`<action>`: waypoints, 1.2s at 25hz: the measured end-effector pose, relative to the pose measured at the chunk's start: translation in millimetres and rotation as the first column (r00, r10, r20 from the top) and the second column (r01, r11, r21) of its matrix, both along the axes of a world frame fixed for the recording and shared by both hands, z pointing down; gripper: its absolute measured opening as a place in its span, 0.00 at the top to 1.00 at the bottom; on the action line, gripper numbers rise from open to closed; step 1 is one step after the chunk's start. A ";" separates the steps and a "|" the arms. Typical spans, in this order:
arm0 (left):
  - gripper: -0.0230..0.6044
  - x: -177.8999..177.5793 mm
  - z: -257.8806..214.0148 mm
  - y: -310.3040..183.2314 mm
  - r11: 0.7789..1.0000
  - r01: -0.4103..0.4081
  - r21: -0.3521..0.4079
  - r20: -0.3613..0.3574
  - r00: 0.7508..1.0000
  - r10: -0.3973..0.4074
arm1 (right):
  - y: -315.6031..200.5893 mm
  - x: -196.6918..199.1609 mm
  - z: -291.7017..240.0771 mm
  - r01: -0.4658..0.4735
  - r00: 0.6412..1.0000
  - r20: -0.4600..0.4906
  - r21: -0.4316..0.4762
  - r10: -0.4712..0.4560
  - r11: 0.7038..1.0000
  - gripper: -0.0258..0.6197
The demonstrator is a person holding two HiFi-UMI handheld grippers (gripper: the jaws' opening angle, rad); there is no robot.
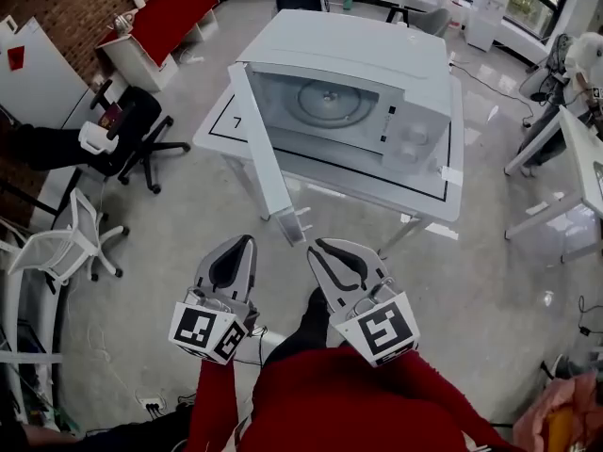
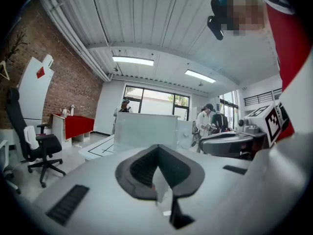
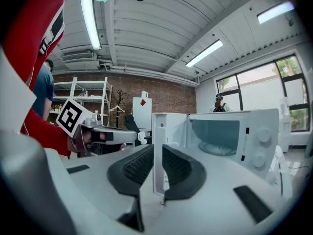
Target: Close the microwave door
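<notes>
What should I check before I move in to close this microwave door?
1. Microwave door shut: not ok, it stands wide open, swung toward us.
2. Cavity free: ok, only the turntable shows inside.
3. Both claws empty: ok, left claw and right claw look shut on nothing.
4. Claw touching door: cannot tell, both look just short of it.
5. Right claw aim: ok, the door's free edge shows straight ahead in the right gripper view.
</notes>
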State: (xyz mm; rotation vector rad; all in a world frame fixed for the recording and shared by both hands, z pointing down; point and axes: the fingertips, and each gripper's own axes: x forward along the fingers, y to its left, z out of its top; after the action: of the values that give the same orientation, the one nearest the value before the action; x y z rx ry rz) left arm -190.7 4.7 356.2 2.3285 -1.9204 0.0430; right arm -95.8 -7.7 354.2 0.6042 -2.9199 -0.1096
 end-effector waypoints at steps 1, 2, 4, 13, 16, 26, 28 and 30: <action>0.95 -1.3 -0.2 -2.9 1.000 -0.009 -0.001 0.003 1.000 0.009 | -2.9 -3.5 2.4 -0.007 1.000 -0.008 -0.019 0.006 1.000 0.84; 0.95 -2.7 0.6 -6.0 1.000 -0.016 -0.003 0.009 1.000 0.016 | -6.1 -6.6 5.6 -0.014 1.000 -0.027 -0.027 0.014 1.000 0.71; 0.95 -6.2 3.9 -12.6 1.000 -0.027 -0.007 0.025 0.999 0.027 | -13.7 -12.5 12.5 -0.021 0.995 -0.096 0.009 0.022 1.000 0.51; 0.95 -15.5 8.6 -32.7 0.998 -0.053 -0.020 0.016 0.998 0.053 | -36.4 -38.3 6.6 -0.168 0.975 -0.117 0.157 0.187 0.973 0.36; 0.95 -13.7 9.7 -37.2 0.997 -0.070 -0.022 0.012 0.997 0.070 | -41.9 -44.3 6.5 -0.171 0.970 -0.137 0.198 0.200 0.965 0.36; 0.95 2.4 5.5 -57.6 0.989 -0.150 -0.002 0.001 0.989 0.150 | -49.3 -39.4 9.2 -0.198 0.957 -0.163 0.229 0.238 0.953 0.36; 0.95 7.7 5.2 -62.0 0.985 -0.172 0.003 0.001 0.985 0.172 | -51.6 -34.7 9.3 -0.218 0.952 -0.164 0.233 0.259 0.948 0.36; 0.95 13.3 5.2 -66.4 0.981 -0.196 0.006 0.005 0.981 0.195 | -55.6 -28.7 10.2 -0.242 0.945 -0.164 0.226 0.282 0.944 0.36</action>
State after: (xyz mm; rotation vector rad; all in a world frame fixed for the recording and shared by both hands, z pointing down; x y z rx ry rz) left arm -177.4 -61.7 361.4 2.5149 -1.6885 0.0593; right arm -124.5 -63.3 364.4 0.9522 -2.6293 -0.4139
